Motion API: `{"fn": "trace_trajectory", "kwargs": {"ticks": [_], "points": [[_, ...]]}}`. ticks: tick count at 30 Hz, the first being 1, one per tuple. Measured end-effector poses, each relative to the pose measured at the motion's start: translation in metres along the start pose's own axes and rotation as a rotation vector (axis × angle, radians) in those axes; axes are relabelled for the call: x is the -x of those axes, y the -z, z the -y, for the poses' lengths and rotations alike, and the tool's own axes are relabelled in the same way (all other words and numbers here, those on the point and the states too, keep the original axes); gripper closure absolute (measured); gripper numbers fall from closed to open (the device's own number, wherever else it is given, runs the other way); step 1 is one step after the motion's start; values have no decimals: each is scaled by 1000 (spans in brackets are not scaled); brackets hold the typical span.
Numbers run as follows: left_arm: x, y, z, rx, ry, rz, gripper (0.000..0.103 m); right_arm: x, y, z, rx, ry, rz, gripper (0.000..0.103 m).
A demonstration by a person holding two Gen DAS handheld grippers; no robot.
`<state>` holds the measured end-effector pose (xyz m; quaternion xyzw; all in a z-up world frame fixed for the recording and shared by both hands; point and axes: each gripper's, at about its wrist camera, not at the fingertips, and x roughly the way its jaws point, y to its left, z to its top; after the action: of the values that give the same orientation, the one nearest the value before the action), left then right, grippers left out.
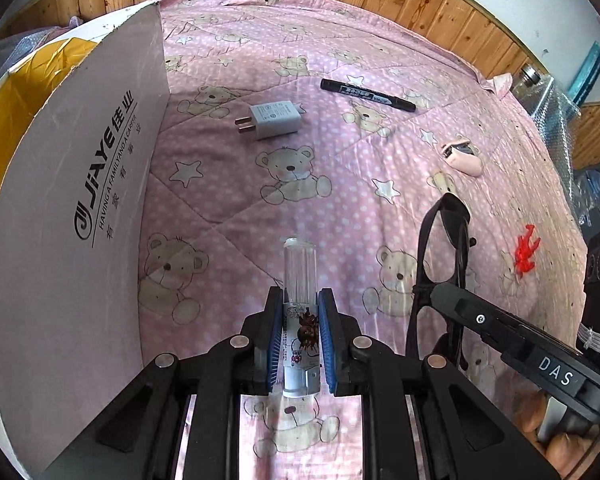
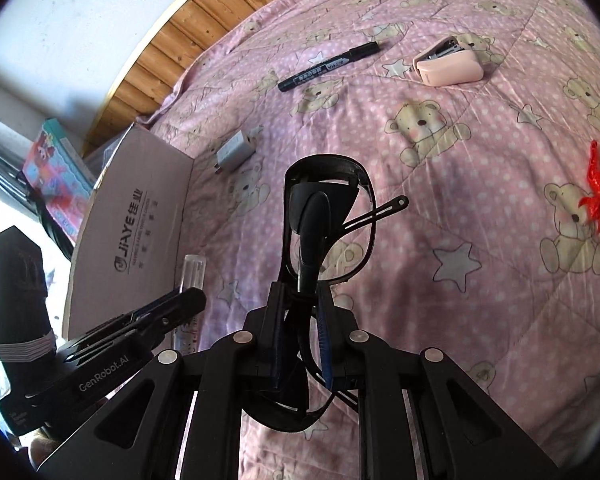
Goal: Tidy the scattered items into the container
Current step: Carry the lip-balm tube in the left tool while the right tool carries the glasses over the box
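Box [image 1: 100, 184] standing on bed [image 1: 340, 200], inside hidden, left tongs [image 1: 300, 320] clenched on tube [image 1: 300, 272], right tongs [image 2: 300, 320] clenched on glasses [image 2: 328, 220], charger [image 1: 274, 120], marker [image 1: 368, 94], stapler [image 2: 448, 64] loose on bed.

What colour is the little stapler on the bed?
Pale pink stapler; clearest in the right wrist view.

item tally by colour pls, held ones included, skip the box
Black: 2, marker and glasses
White: 1, charger plug
Pink: 1, stapler
Red: 1, small plastic toy
Clear: 1, tube
Total: 6
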<state>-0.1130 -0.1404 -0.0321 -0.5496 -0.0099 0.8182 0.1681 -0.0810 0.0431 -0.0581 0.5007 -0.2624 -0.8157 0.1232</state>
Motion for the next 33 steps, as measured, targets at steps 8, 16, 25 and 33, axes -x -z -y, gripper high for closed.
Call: {"fn": "trace_trajectory", "kwargs": {"ticks": [8, 16, 25, 33], "points": [[13, 10, 14, -42, 28, 9, 85, 8, 15, -6, 12, 14, -14, 87], [28, 18, 24, -63, 55, 25, 85, 22, 19, -17, 35, 20, 6, 87], [41, 28, 26, -70, 79, 42, 85, 34, 27, -30, 60, 24, 16, 87], [59, 35, 23, -64, 98, 71, 85, 45, 33, -47, 93, 21, 29, 87]]}}
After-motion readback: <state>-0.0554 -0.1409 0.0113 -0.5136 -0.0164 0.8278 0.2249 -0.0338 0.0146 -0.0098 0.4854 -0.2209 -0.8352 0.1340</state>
